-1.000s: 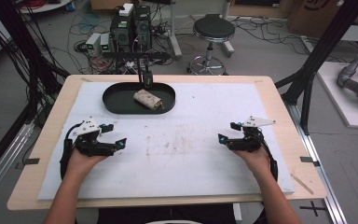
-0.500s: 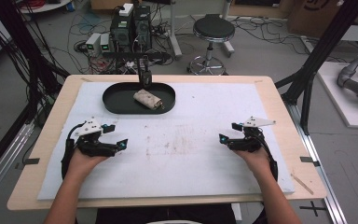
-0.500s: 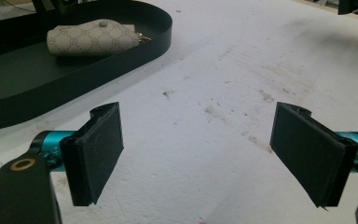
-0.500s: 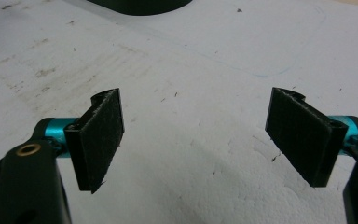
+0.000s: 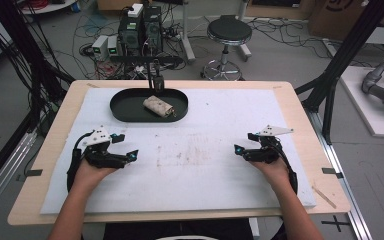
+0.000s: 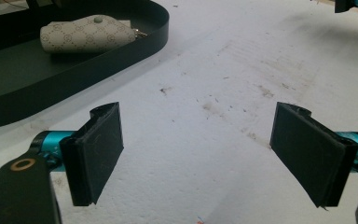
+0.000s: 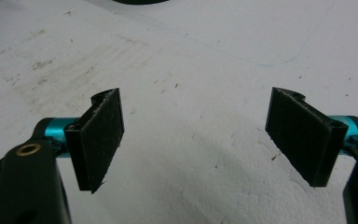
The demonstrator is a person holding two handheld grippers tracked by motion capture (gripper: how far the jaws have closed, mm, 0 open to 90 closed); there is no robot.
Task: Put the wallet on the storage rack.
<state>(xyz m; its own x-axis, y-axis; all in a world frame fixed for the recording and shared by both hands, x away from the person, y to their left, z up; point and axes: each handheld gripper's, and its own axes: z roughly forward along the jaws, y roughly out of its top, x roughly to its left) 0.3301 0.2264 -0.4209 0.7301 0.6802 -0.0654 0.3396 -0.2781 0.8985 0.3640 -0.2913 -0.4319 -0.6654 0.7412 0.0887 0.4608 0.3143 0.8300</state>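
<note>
While both hands rest unmoved since a second ago, we find the left gripper [image 5: 124,147] and right gripper [image 5: 243,143] wide and empty; the pouch [image 5: 159,106] lies untouched in the black tray [image 5: 122,107] at twelve o'clock; work appears unstarted.

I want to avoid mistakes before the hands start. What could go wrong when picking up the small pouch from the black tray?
1. The pouch lies inside the tray, so a low approach by the left tongs may hit the raised rim and push the tray.
2. A metal clasp sticks out at one end of the pouch; tongs closing there may slip.
3. Both tongs stand open and far away, the right tongs especially.
</note>
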